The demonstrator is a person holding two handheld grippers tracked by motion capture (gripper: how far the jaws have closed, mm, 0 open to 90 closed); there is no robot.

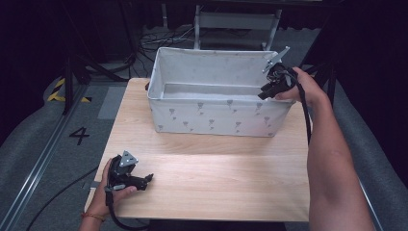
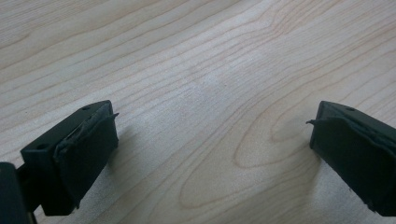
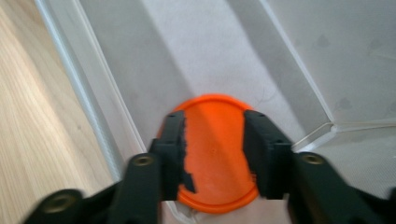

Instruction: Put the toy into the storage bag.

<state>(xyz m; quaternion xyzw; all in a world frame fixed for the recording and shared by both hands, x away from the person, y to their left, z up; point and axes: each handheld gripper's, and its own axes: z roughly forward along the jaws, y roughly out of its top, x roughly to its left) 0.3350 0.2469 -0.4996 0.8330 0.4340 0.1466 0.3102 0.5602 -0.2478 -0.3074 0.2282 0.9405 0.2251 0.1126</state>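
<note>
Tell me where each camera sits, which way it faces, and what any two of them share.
High view: above the person's side, looking forward and down at the table and bin; both forearms, left gripper and right gripper show.
Left gripper view: on the left gripper, facing bare tabletop; jaws wide apart.
Right gripper view: on the right gripper, looking down into the bin at an orange disc; jaws apart.
Shared: high and right gripper views both show the bin.

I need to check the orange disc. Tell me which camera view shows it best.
The right gripper view: the orange disc lies flat on the floor of the fabric bin, directly beyond the right tool, whose open jaws frame it. In the high view the bin's front wall hides it; the left gripper view faces bare tabletop.
</note>
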